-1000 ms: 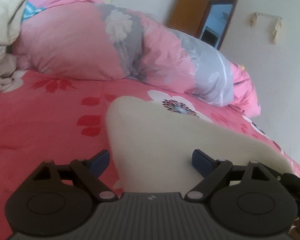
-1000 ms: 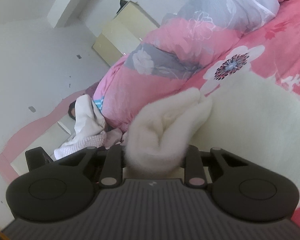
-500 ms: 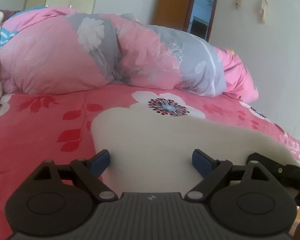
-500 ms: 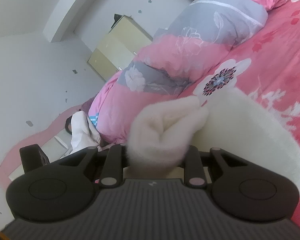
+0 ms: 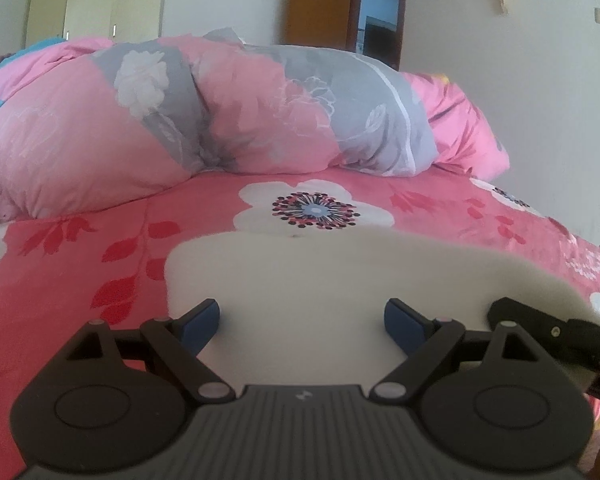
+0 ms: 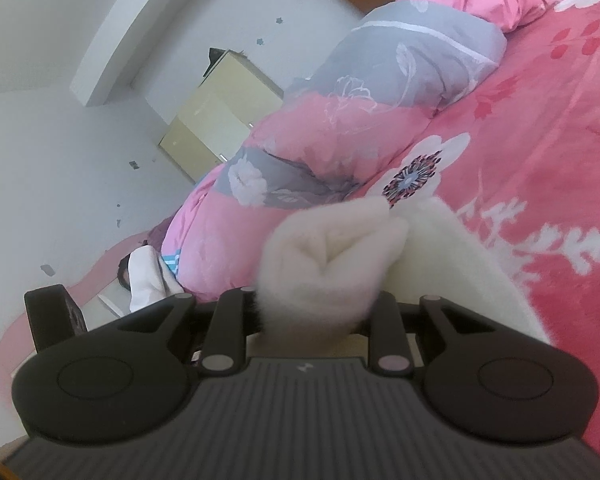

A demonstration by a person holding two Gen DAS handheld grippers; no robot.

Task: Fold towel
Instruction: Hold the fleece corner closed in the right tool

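Note:
A cream white towel lies spread on the pink flowered bed cover. My left gripper hovers over the towel's near part, wide open; its blue pads stand apart and press on nothing. At the right edge of the left wrist view the black body of my right gripper sits at the towel's right corner. In the right wrist view my right gripper is shut on a bunched fold of the towel, which hides its fingertips. The rest of the towel trails off to the right.
A rolled pink and grey quilt lies across the far side of the bed. Behind it stand a cream wardrobe and a brown door. A white garment lies at the quilt's end.
The left gripper has rolled level and shifted across the towel, still wide open. The right gripper has moved a little with the towel fold held in it.

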